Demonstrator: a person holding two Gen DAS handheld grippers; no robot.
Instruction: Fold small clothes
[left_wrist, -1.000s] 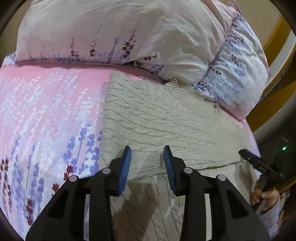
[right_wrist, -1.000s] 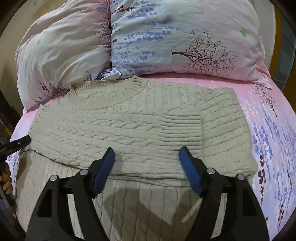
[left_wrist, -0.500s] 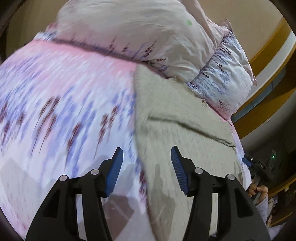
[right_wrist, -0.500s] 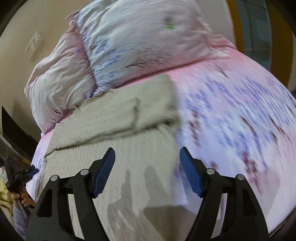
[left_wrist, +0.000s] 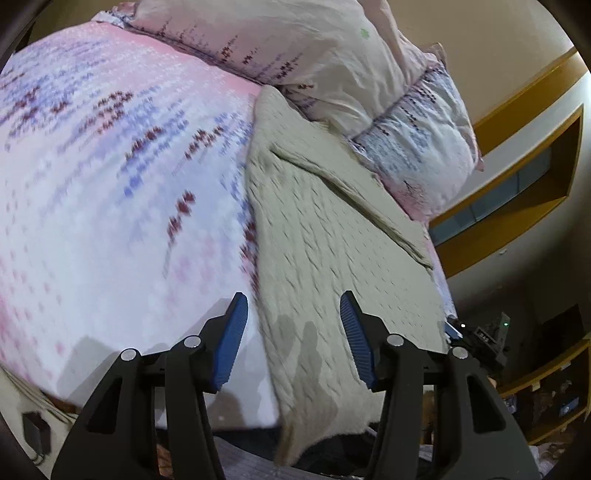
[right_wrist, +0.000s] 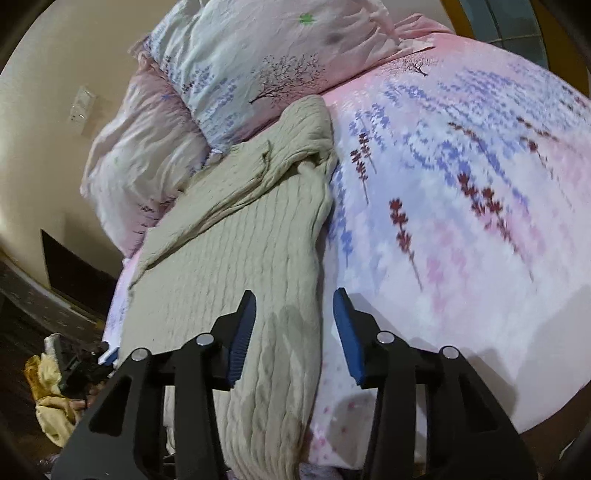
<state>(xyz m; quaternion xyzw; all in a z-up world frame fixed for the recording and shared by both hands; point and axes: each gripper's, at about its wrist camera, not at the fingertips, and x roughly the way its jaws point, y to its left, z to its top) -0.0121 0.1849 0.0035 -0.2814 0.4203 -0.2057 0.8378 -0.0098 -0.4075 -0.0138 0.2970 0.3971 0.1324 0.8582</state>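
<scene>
A beige cable-knit sweater (left_wrist: 325, 236) lies on the bed with its sleeves folded across the chest, and its hem hangs over the near edge. It also shows in the right wrist view (right_wrist: 236, 266). My left gripper (left_wrist: 291, 314) is open and empty, just above the sweater's left edge near the hem. My right gripper (right_wrist: 293, 314) is open and empty, just above the sweater's right edge near the hem. Neither gripper holds the cloth.
The bed has a pink floral sheet (left_wrist: 110, 184) that also shows in the right wrist view (right_wrist: 461, 203). Pillows (left_wrist: 295, 48) lie at the head of the bed, above the sweater's collar (right_wrist: 258, 62). A yellow cloth (right_wrist: 51, 406) lies on the floor at left.
Both grippers have pulled back from the sweater's middle to its side edges near the hem. The left swung left, the right swung right. Both stay open.
</scene>
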